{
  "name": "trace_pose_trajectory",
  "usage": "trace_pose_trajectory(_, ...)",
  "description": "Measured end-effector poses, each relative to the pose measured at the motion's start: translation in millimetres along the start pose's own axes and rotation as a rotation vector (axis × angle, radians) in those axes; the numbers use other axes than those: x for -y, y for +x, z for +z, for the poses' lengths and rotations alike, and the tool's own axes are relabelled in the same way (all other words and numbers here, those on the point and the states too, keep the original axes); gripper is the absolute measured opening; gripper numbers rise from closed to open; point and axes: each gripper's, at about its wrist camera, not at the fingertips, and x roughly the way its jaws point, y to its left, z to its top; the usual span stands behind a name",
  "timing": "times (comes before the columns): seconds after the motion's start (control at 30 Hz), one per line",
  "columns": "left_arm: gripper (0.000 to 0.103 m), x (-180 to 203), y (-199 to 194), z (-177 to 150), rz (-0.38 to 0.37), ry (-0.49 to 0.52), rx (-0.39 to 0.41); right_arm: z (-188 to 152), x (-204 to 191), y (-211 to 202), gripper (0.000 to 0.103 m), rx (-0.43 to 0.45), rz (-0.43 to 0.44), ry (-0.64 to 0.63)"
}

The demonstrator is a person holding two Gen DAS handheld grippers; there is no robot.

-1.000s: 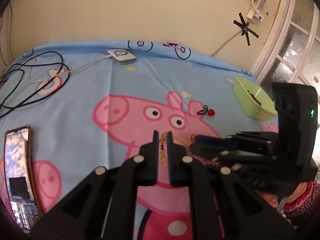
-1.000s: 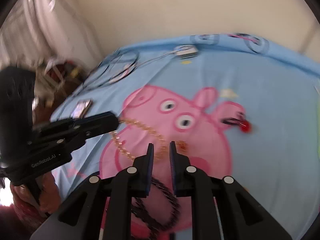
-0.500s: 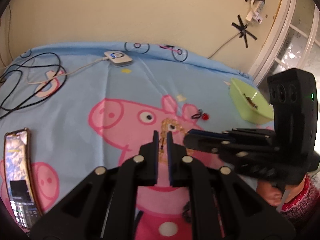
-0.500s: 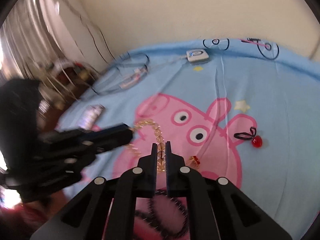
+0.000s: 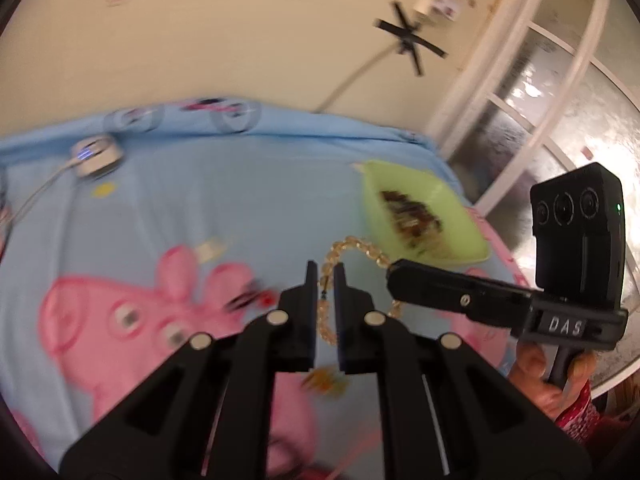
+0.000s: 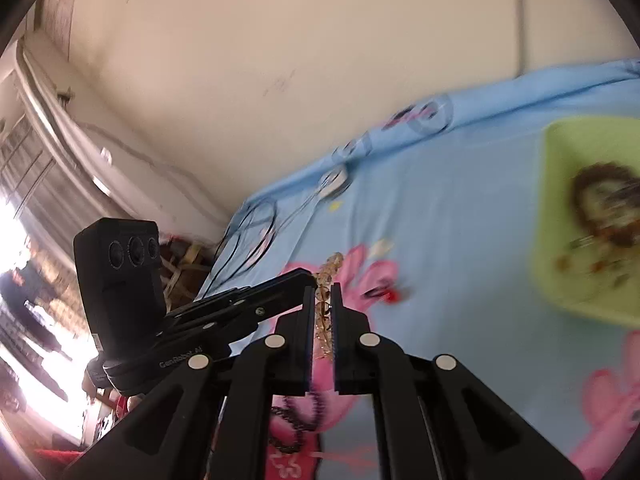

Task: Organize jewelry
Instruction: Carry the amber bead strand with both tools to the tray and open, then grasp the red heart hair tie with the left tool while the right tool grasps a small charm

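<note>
Risk: bead string (image 5: 354, 246) slung between two tools, clear of the bed (image 5: 200, 200); could snap or slip free if pulled apart, or miss the tray (image 5: 460, 216) if let go short of it.
Cause: two separate pinch points on one thin strand, with blurred surroundings hinting at quick travel.
Left tool (image 5: 322, 276): clamped on the beads near its tips, angled down toward the bed.
Right tool (image 5: 394, 270): clamped on the strand's other end, reaching in from the right, grasped by a hand (image 5: 548, 376) low at right.
Beads: arched in the air just left of the tray's near corner.
Tray: green, at far right of the bed, already carrying dark jewelry (image 5: 412, 216).
Left behind: dark necklace (image 6: 296, 428) lying on the bed below the right tool.
</note>
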Motion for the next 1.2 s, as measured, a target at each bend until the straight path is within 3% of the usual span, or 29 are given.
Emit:
trace_pose_trajectory(0.33,0.007,86,74,57,-0.104,0.126,-0.033,26,52,-76,0.000,0.157,-0.153,0.029)
trace_pose_trajectory(0.57,0.007,107,114,61,-0.082,0.155,-0.072,27,92,-77,0.000,0.152,-0.202,0.081)
trace_pose_trajectory(0.67,0.007,107,128,64,-0.051,0.169,-0.078,29,98,-73,0.000,0.194,-0.305,0.054)
trace_pose_trajectory(0.7,0.009,106,134,65,-0.032,0.173,-0.081,31,99,-73,0.000,0.225,-0.386,0.022)
trace_pose_trajectory(0.77,0.017,101,139,67,-0.003,0.157,-0.099,35,104,-66,0.000,0.241,-0.458,0.017)
trace_pose_trajectory(0.93,0.018,76,103,58,0.001,0.130,-0.048,20,99,-83,0.009,0.327,-0.412,0.040)
trace_pose_trajectory(1.0,0.018,59,78,54,0.016,0.125,-0.026,11,86,-78,0.009,0.307,-0.353,0.009)
trace_pose_trajectory(1.2,0.018,-29,-4,30,0.177,0.027,0.034,-13,37,-41,0.009,0.176,-0.233,-0.117)
